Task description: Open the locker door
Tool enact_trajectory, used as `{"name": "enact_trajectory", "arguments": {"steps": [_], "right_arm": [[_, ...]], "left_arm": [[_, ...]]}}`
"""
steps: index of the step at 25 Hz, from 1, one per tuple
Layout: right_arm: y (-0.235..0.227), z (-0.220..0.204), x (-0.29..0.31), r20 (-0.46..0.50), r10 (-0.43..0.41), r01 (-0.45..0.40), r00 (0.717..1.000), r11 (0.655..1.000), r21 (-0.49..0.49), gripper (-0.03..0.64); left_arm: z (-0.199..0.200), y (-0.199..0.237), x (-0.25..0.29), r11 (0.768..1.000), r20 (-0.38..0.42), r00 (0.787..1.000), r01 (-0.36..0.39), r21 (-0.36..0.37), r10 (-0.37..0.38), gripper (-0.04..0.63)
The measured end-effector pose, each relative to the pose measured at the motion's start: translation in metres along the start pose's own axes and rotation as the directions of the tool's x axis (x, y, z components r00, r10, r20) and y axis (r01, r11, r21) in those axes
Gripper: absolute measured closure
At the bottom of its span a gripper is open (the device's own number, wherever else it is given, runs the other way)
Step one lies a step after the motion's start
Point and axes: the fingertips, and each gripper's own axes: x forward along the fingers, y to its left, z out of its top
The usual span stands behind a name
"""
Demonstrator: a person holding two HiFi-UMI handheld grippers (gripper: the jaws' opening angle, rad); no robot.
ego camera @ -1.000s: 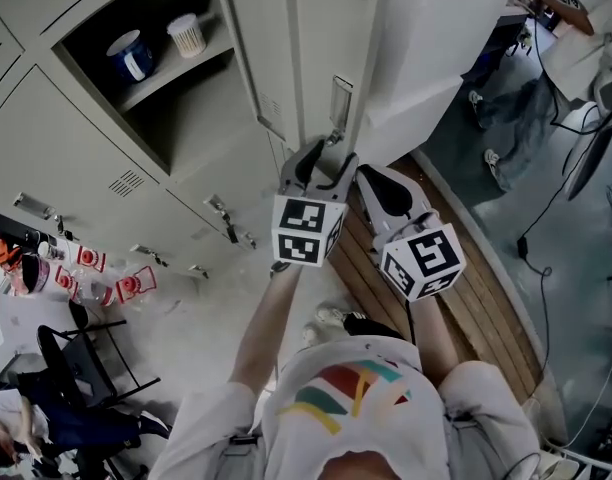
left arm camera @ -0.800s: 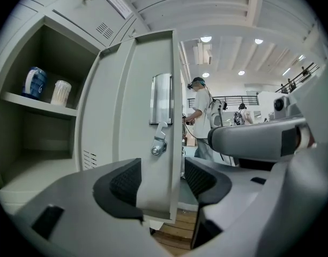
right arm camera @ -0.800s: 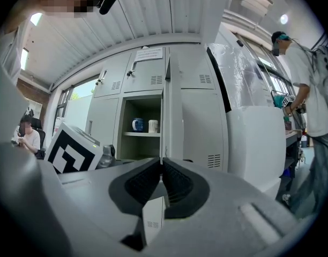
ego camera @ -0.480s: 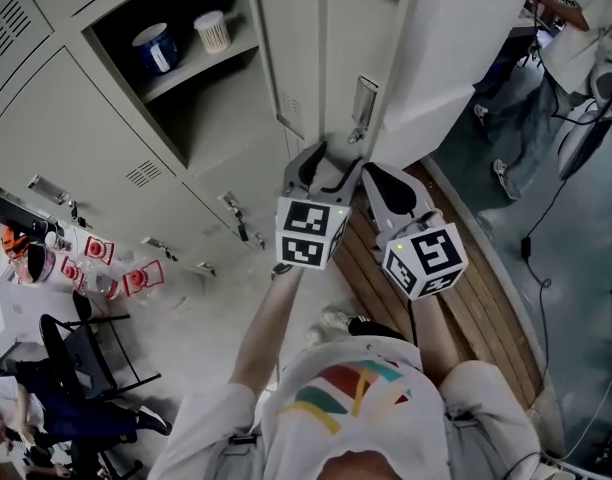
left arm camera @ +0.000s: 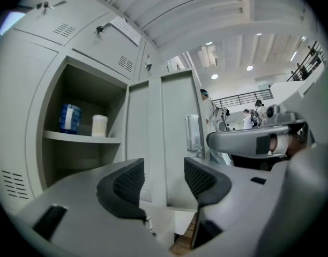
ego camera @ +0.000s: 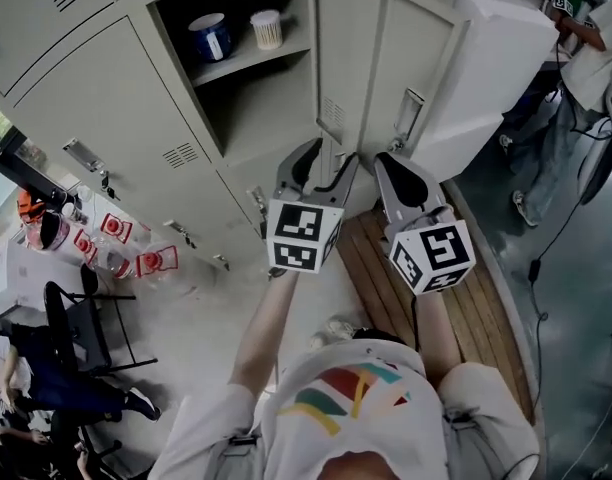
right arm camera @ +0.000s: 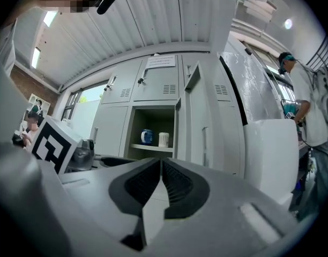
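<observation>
Though a paper label [right arm camera: 163,61] on an upper locker is too small to read, the open compartment's shelf [ego camera: 251,58] holds a blue cup [ego camera: 208,36] and a white tub [ego camera: 267,28]; the door [ego camera: 341,68] stands swung out, just beyond the left gripper [left arm camera: 164,178], whose jaws have just been opening, empty; the right gripper [right arm camera: 160,178] is closed, empty.
</observation>
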Motion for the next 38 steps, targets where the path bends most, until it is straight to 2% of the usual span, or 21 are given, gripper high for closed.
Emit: {"name": "enact_trajectory", "arguments": {"steps": [4, 7, 8, 11, 17, 23, 27, 32, 38], "right_arm": [[0.018, 0.015, 0.02, 0.033, 0.052, -0.051, 0.998, 0.998, -0.026, 0.601], [0.034, 0.027, 0.034, 0.061, 0.097, -0.094, 0.993, 0.995, -0.042, 0.6], [0.04, 0.03, 0.038, 0.07, 0.112, -0.109, 0.991, 0.993, -0.046, 0.6], [0.059, 0.037, 0.049, 0.095, 0.155, -0.15, 0.983, 0.987, -0.054, 0.601], [0.099, 0.039, 0.064, 0.115, 0.236, -0.226, 0.965, 0.97, -0.094, 0.6], [0.124, 0.03, 0.063, 0.113, 0.286, -0.27, 0.951, 0.953, -0.137, 0.601], [0.134, 0.015, 0.06, 0.072, 0.304, -0.294, 0.95, 0.948, -0.123, 0.601], [0.146, -0.004, 0.052, 0.042, 0.327, -0.323, 0.944, 0.942, -0.088, 0.601], [0.156, -0.015, 0.048, 0.014, 0.365, -0.363, 0.931, 0.928, -0.09, 0.601]], "left_arm": [[0.018, 0.031, -0.026, 0.994, 0.044, 0.993, -0.108, -0.005, 0.108, 0.379], [0.033, 0.057, -0.055, 0.975, 0.089, 0.971, -0.222, -0.001, 0.222, 0.544], [0.038, 0.065, -0.064, 0.966, 0.101, 0.961, -0.258, 0.002, 0.256, 0.564], [0.049, 0.086, -0.094, 0.937, 0.13, 0.929, -0.348, -0.004, 0.346, 0.577], [0.059, 0.11, -0.157, 0.86, 0.186, 0.845, -0.51, 0.001, 0.501, 0.58], [0.056, 0.117, -0.203, 0.78, 0.197, 0.767, -0.625, 0.014, 0.611, 0.58], [0.048, 0.116, -0.221, 0.732, 0.185, 0.723, -0.681, 0.025, 0.666, 0.58], [0.029, 0.113, -0.227, 0.71, 0.149, 0.705, -0.704, 0.025, 0.694, 0.58], [0.02, 0.109, -0.226, 0.7, 0.128, 0.696, -0.714, 0.016, 0.707, 0.58]]}}
